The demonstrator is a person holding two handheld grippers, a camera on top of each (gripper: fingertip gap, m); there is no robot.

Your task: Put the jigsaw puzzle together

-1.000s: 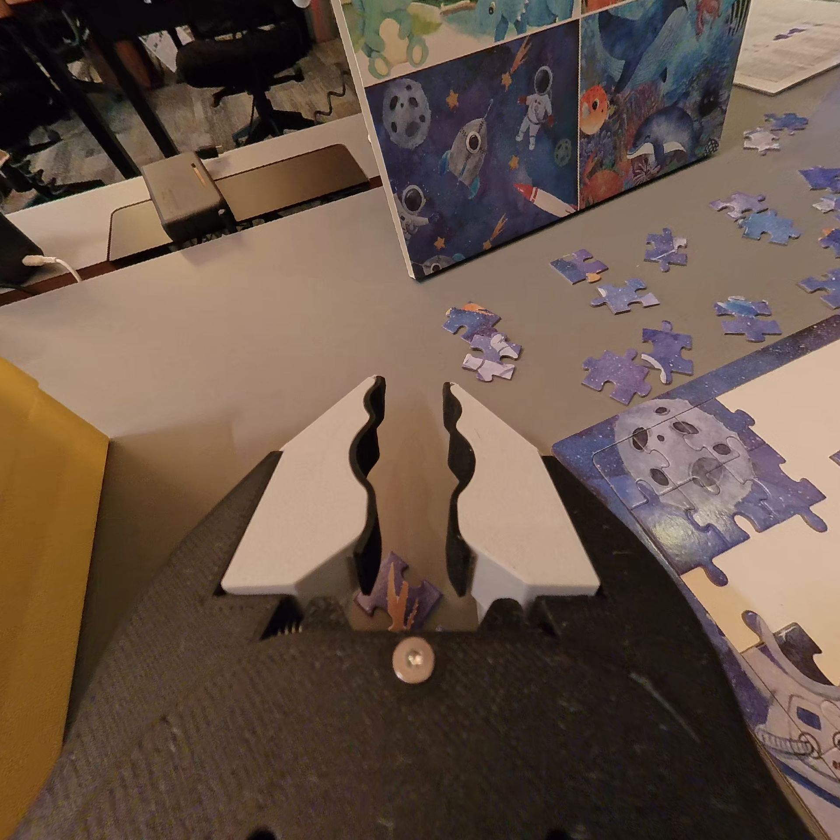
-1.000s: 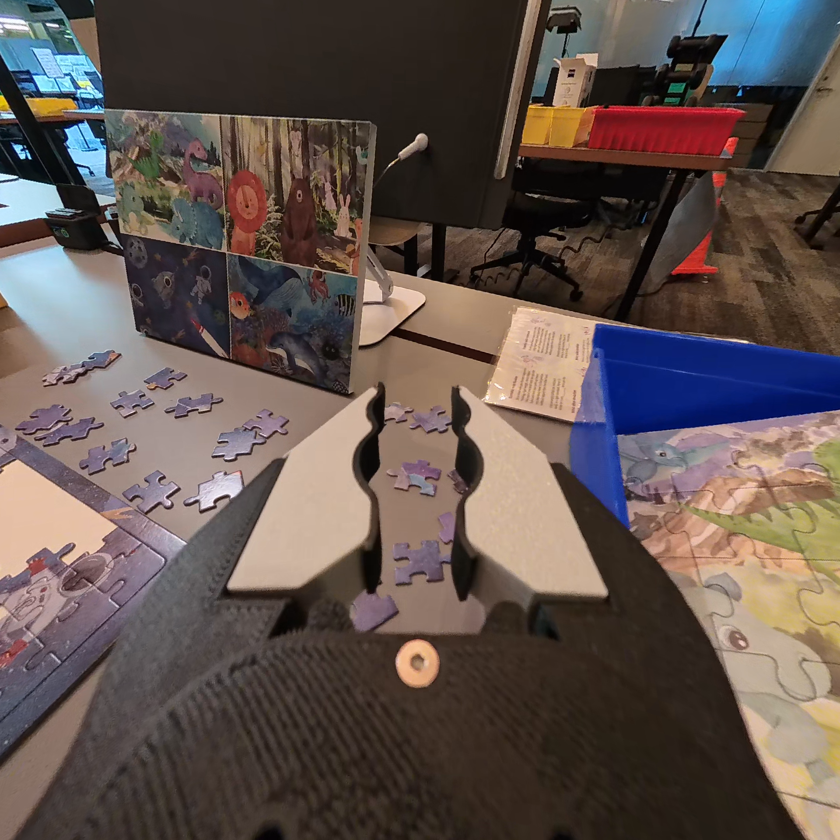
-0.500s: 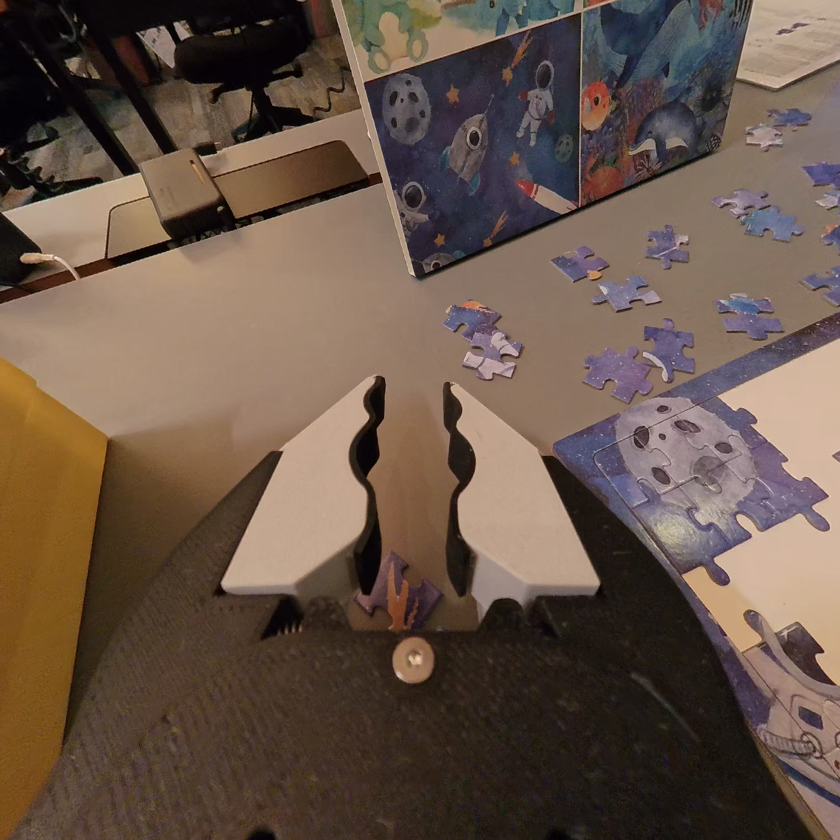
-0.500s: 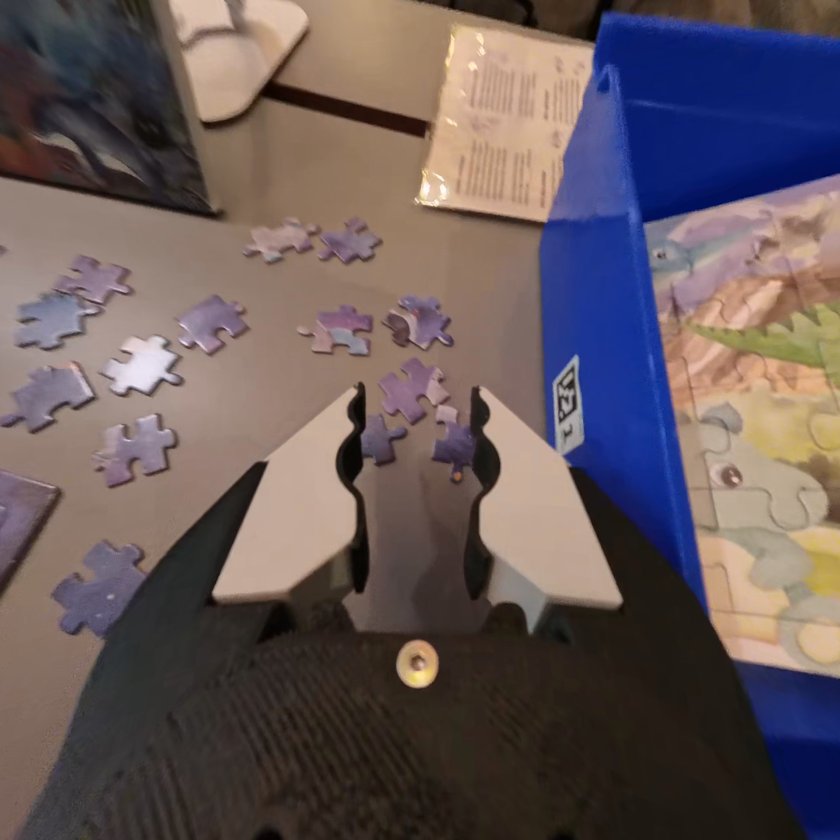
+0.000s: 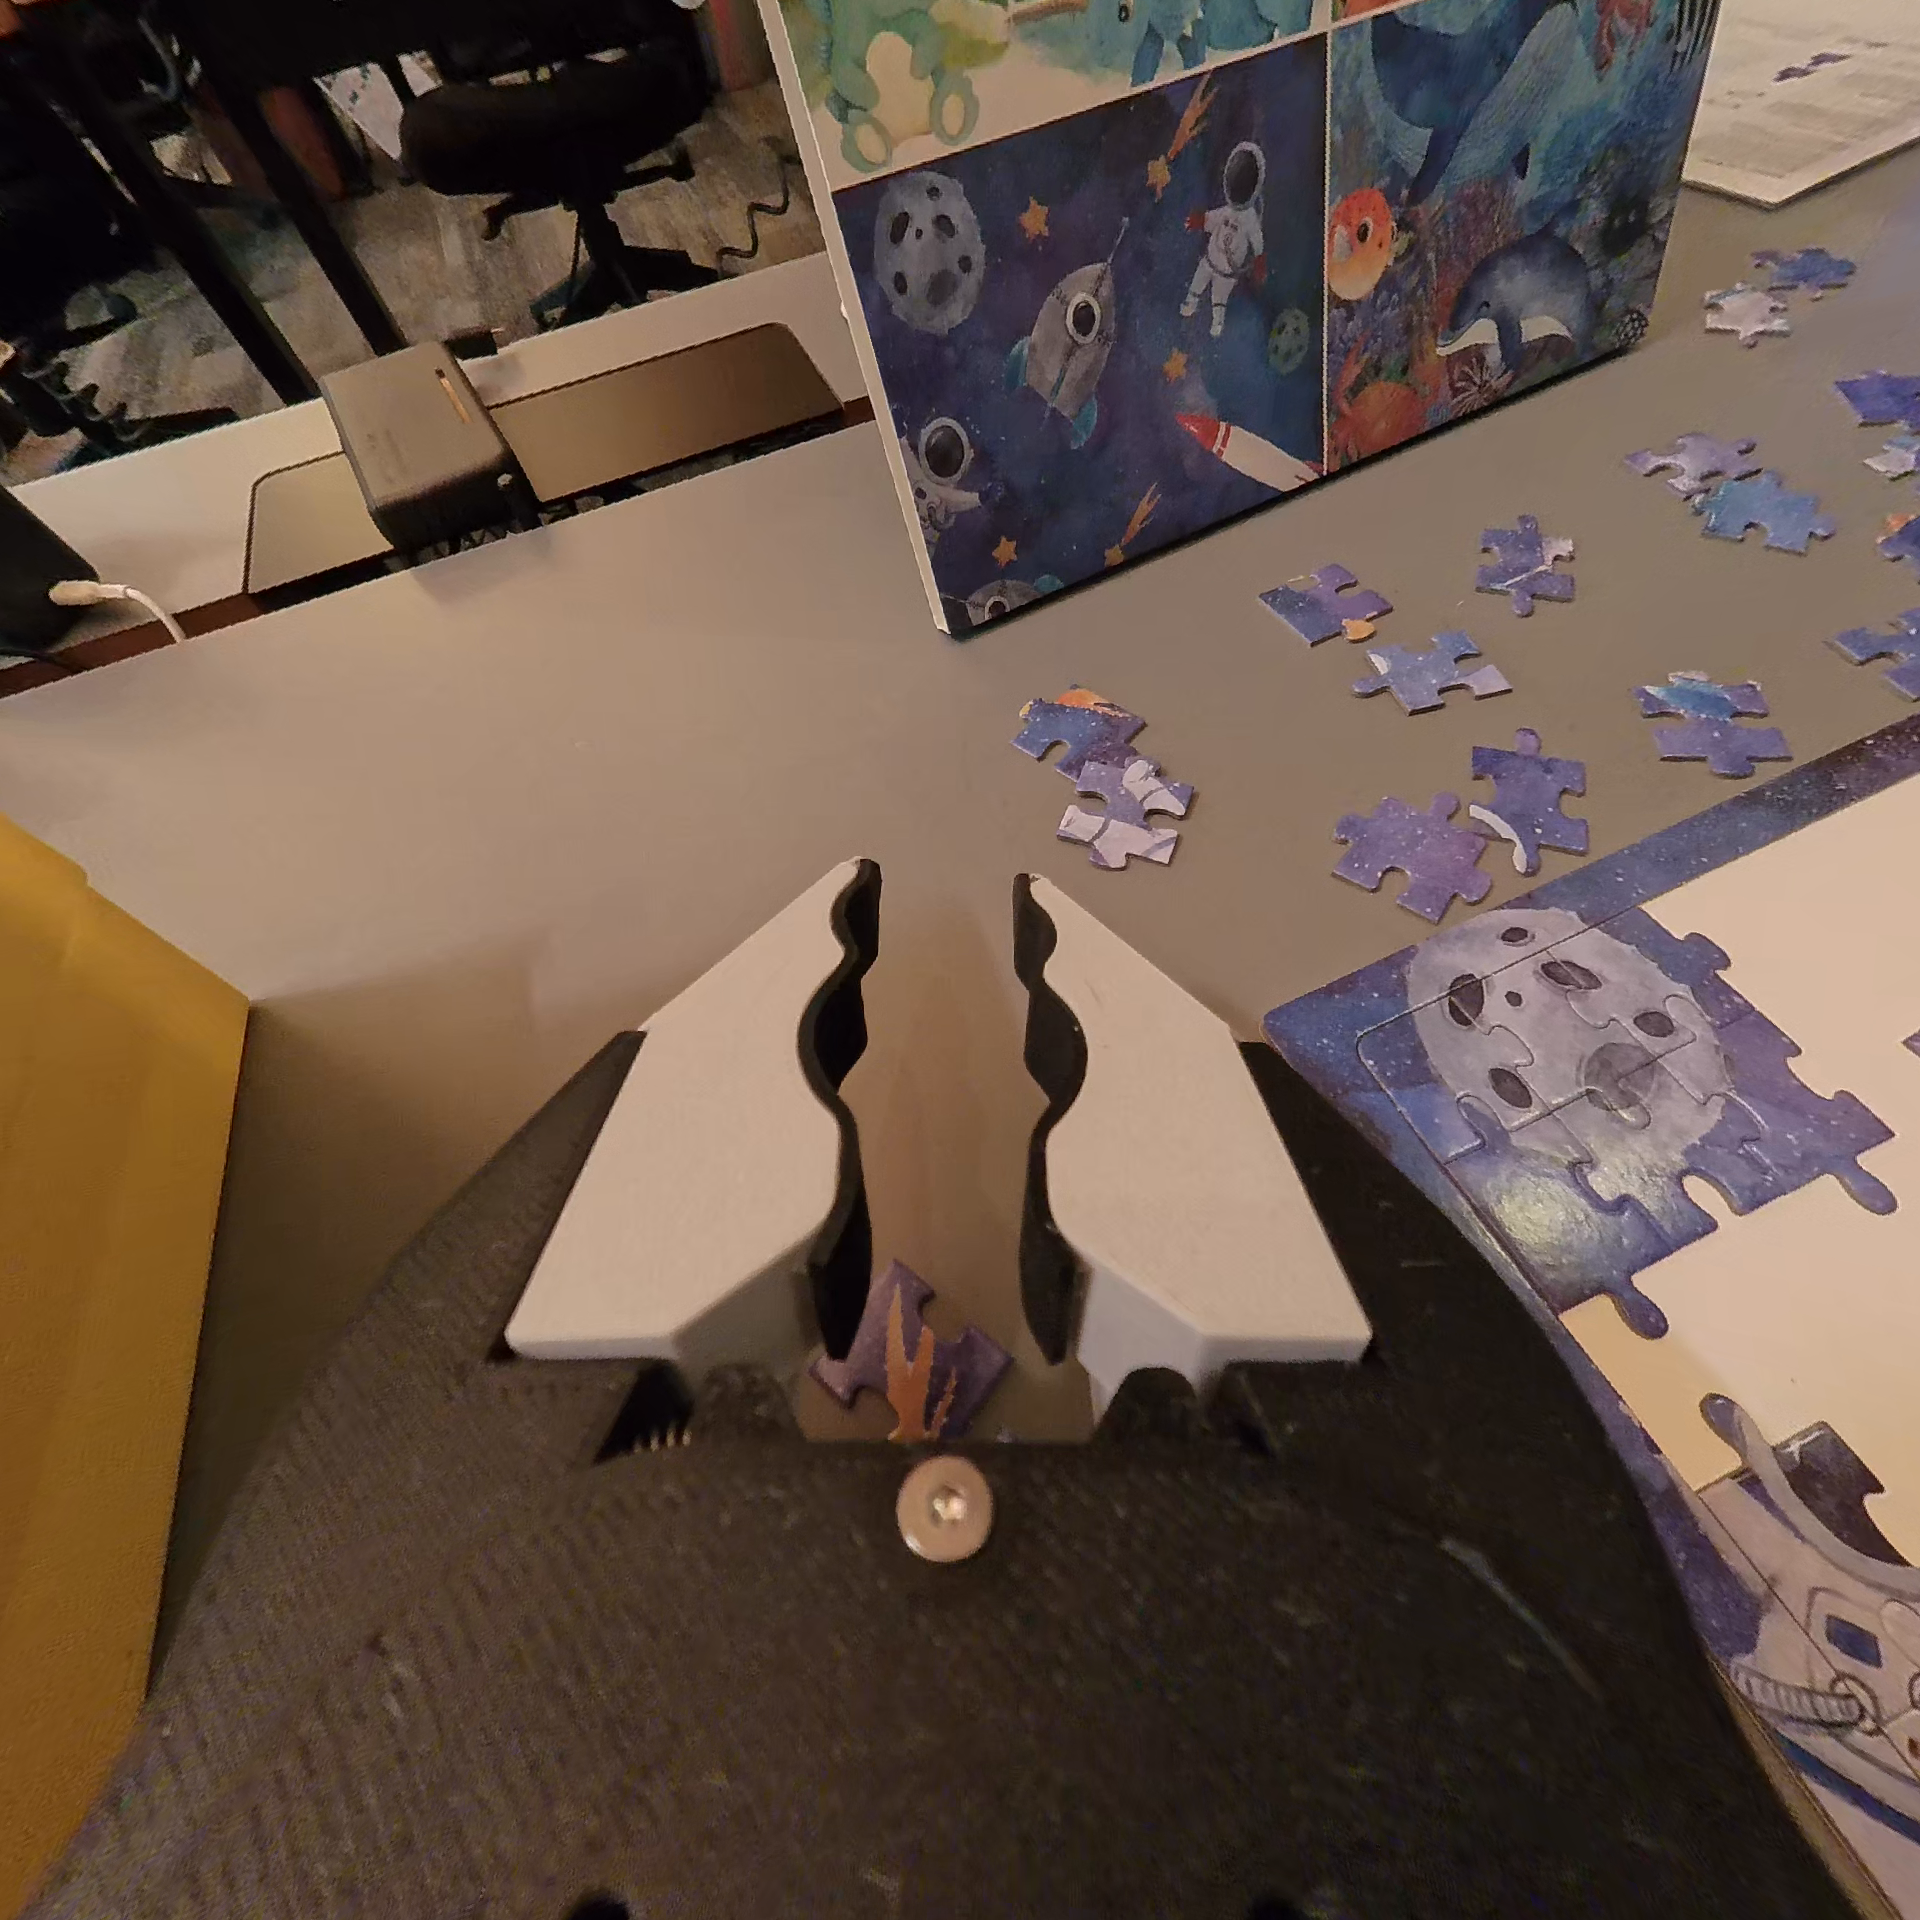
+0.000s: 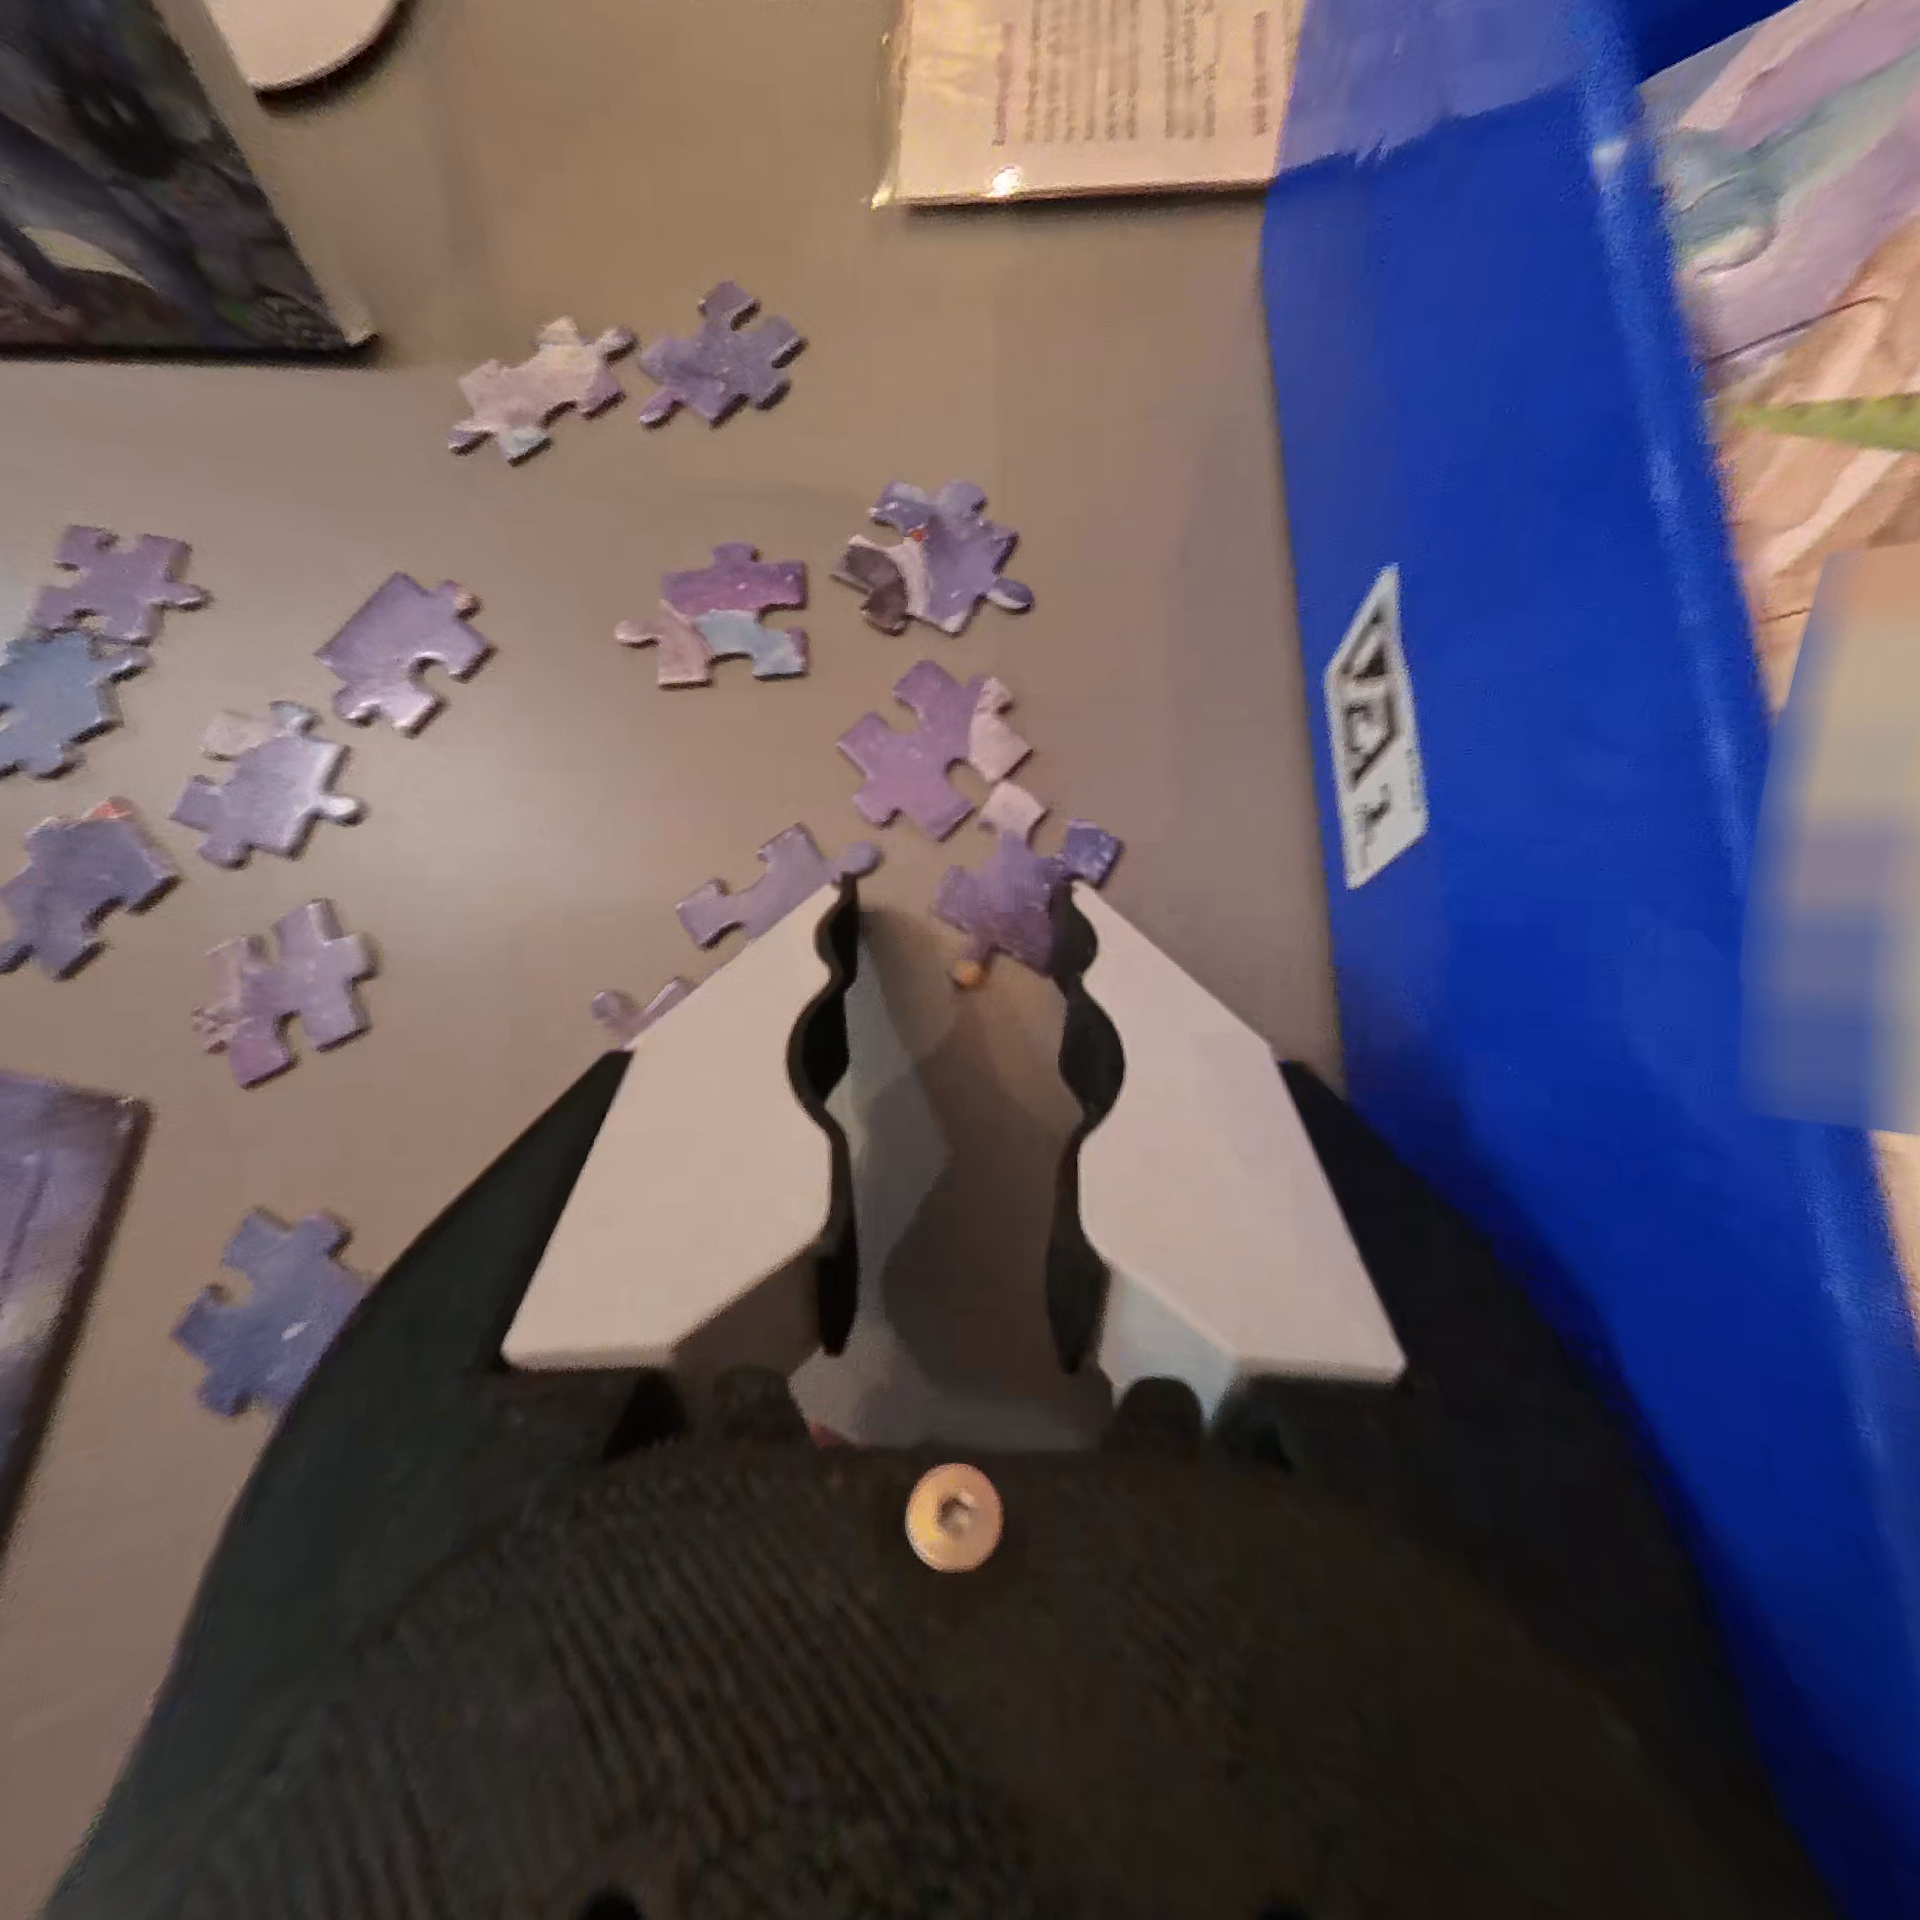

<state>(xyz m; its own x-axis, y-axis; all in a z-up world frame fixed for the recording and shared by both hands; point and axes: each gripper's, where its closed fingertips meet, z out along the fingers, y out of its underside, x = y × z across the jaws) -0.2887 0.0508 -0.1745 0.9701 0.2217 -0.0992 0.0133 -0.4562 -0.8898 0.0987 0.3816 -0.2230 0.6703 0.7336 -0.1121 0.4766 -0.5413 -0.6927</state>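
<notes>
Purple puzzle piece [image 6: 1013, 899] flat on grey table [image 6: 582, 748], at right gripper [image 6: 956, 904] tips, jaws apart | left gripper [image 5: 940, 883] jaws apart, empty, comet piece [image 5: 909, 1361] beneath | advice: straddle one piece, avoid blue bin [image 6: 1475, 623].

Grey table [image 5: 520, 790] runs wide, w/ a mustard-yellow panel [image 5: 94, 1195] at 9 o'clock. At 12, a tall picture box [image 5: 1226, 312] stands upright: space scene, sea scene. Dark small device [image 5: 416, 457] at 11 o'clock on the next desk, office chair [image 5: 561, 135] behind it. Loose purple puzzle pcs [image 5: 1122, 790] scatter from 1 to 3 o'clock. Part-built puzzle board [image 5: 1621, 1091] at 3 to 4, moon corner done. Right-side view: blue bin [image 6: 1507, 623] at 3 o'clock, white sticker [image 6: 1377, 727] on its wall, printed sheet [image 6: 1081, 104] at 12, more pcs [image 6: 727, 613] from 9 to 12.
</notes>
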